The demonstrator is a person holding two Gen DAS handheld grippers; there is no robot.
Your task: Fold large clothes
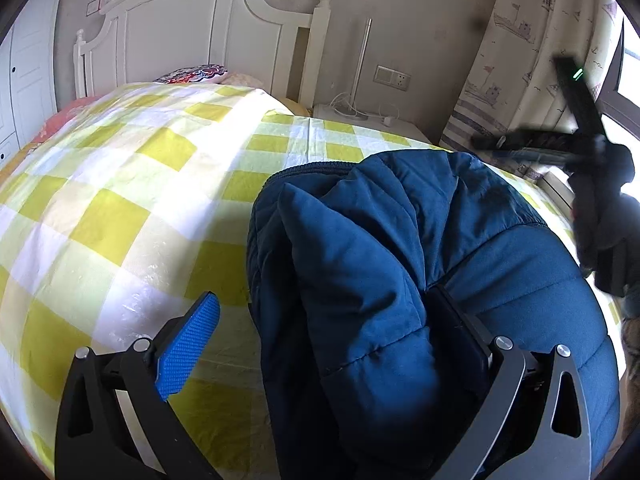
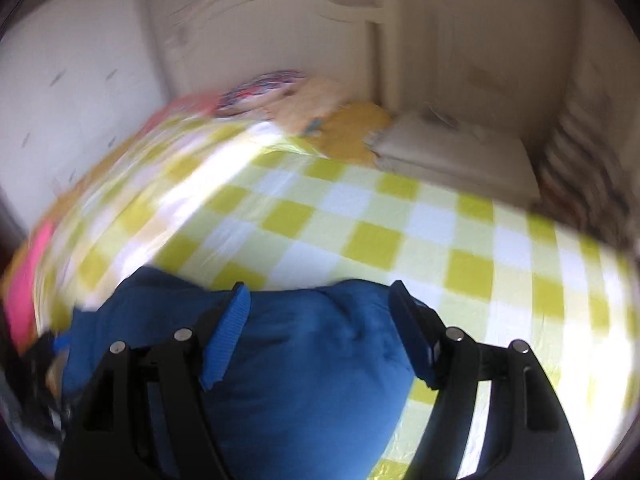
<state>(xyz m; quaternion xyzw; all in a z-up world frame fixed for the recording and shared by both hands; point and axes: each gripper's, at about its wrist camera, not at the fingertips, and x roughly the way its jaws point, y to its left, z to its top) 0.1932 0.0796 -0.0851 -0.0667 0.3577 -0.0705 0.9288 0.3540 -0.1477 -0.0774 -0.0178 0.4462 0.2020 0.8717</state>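
A dark blue padded jacket (image 1: 400,240) lies bunched on a bed with a yellow-and-white checked sheet (image 1: 120,200). My left gripper (image 1: 322,296) stands wide open over the jacket's near fold. Its left blue pad (image 1: 188,348) is clear of the cloth, and its right finger (image 1: 460,320) is tucked against a fold. The right gripper's dark body (image 1: 592,184) shows blurred beyond the jacket's far right side. In the blurred right wrist view, the right gripper (image 2: 320,288) is open, and a bulge of the jacket (image 2: 312,360) fills the space between its fingers.
A white headboard (image 1: 192,28) and patterned pillows (image 1: 196,74) lie at the far end of the bed. A white bedside table (image 1: 360,120) holds a lamp pole and cables. A printed curtain (image 1: 520,60) hangs at right, and a white wardrobe (image 1: 20,80) stands at left.
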